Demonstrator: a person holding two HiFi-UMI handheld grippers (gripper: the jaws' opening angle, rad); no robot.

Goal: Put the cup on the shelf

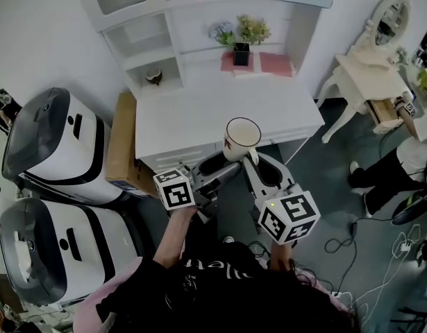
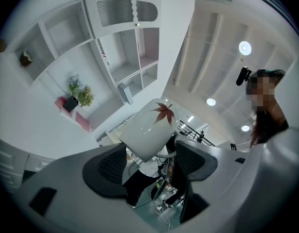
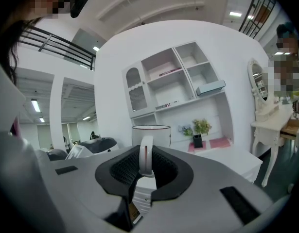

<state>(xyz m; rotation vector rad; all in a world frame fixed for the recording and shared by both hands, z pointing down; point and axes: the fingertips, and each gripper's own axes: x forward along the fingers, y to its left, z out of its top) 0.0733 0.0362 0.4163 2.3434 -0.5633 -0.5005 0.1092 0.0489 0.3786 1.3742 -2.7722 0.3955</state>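
Centre frame: right gripper jaws nearly closed, pinching the cup by its handle. Left gripper jaws wide apart, gripping nothing.

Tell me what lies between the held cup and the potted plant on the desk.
Only bare white desk top, from the cup to the pink mats beside the potted plant. The head view shows it.

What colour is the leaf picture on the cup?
The leaf is reddish-brown, on a white cup. The left gripper view shows it best.
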